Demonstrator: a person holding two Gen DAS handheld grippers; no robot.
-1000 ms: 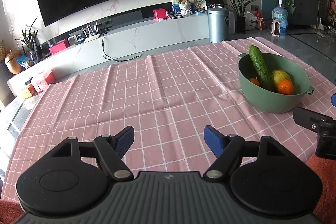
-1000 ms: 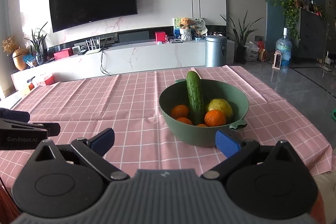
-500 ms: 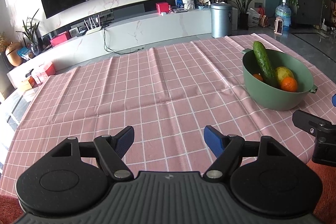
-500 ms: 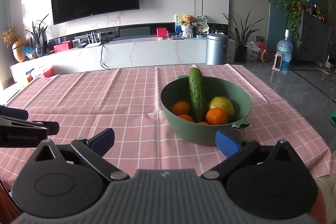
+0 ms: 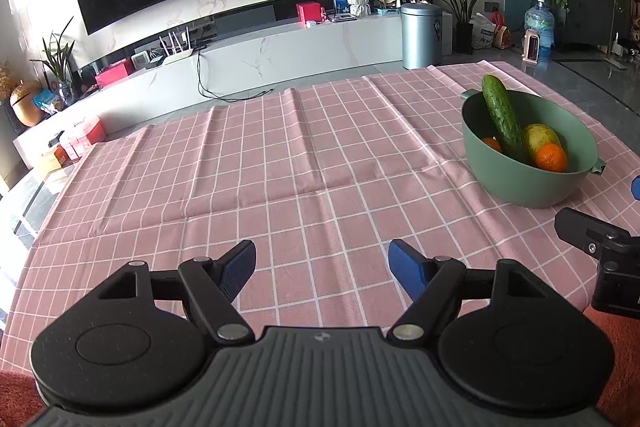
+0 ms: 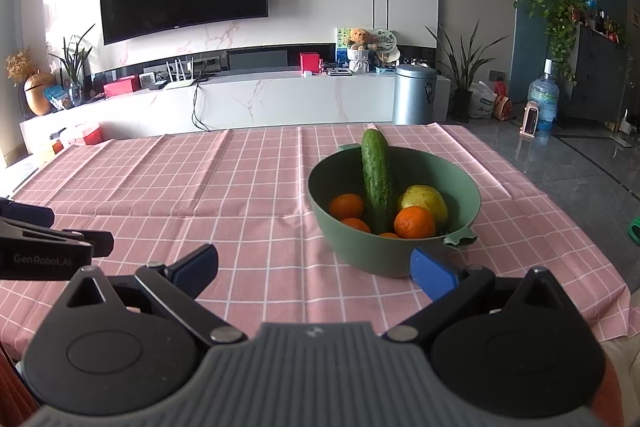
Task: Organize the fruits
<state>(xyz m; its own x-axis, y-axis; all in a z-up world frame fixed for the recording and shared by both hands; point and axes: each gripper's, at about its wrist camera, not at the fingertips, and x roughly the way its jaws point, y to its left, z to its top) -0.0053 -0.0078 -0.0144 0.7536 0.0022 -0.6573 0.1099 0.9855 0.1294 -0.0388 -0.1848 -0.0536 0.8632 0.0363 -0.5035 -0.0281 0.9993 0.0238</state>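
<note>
Just past my wide, empty right gripper (image 6: 314, 269) fingers, the cucumber (image 6: 376, 183) looks firm and slippery, so I'd pinch its middle.

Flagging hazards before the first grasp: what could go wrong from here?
The cucumber leans steeply on the green bowl rim; bumping it could tip it out. The oranges lie packed against it, so the open right gripper may knock neighbours. The creased pink tablecloth could let the bowl slide.

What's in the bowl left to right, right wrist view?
Inside the green bowl: orange at the left → cucumber leaning on the far rim → orange at the front → yellow-green fruit.
</note>
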